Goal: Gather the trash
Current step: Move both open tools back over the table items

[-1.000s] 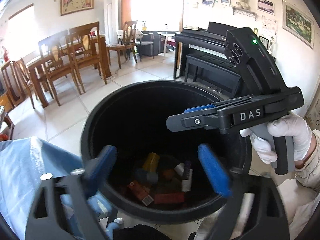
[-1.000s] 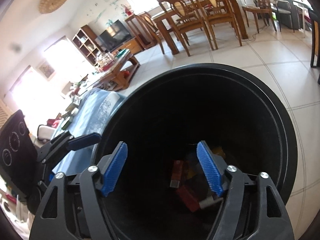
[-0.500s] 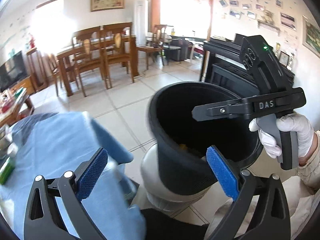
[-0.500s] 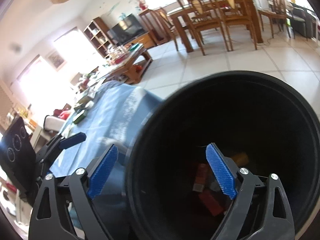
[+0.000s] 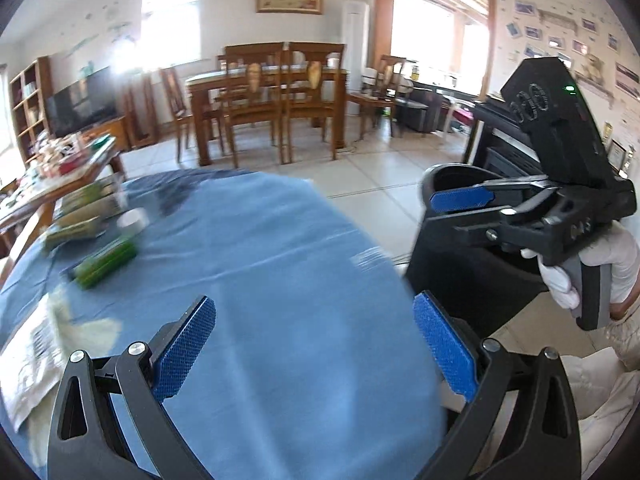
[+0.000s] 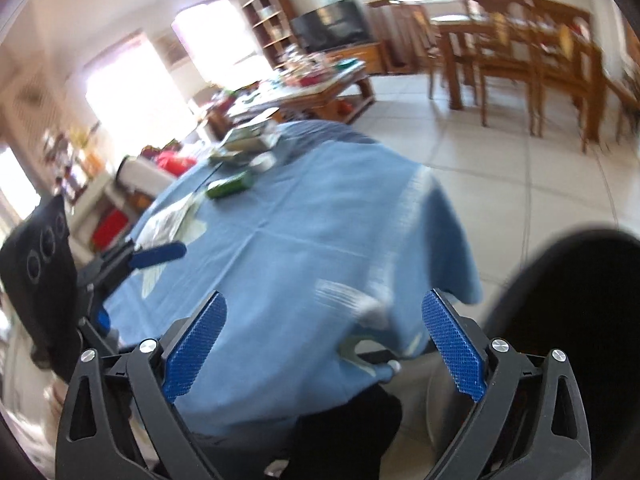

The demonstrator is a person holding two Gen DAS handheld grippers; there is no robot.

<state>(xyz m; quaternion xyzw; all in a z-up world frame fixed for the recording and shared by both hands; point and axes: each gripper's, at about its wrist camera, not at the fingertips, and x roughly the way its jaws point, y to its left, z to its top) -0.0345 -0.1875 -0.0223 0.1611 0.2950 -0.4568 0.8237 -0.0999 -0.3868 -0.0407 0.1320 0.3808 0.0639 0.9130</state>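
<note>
My left gripper (image 5: 316,350) is open and empty, low over the blue tablecloth (image 5: 260,264). My right gripper (image 6: 324,348) is open and empty too, at the table's near corner; it also shows in the left wrist view (image 5: 464,200), over the black trash bin (image 5: 460,256). The bin shows at the right edge of the right wrist view (image 6: 572,320). On the cloth lie a green packet (image 5: 106,264), a crumpled white wrapper (image 5: 44,356), a small white cup (image 5: 134,220) and more packets (image 5: 76,216). The green packet (image 6: 230,185) and the wrapper (image 6: 168,220) show in the right wrist view.
The table edge drops to a tiled floor (image 5: 372,176). A wooden dining table with chairs (image 5: 268,96) stands behind. A cluttered coffee table (image 5: 60,176) is at the left, a black piano (image 5: 504,148) behind the bin.
Both grippers have swung left, away from above the bin's open mouth, and now face the blue-clothed table. Both stayed open and empty.
</note>
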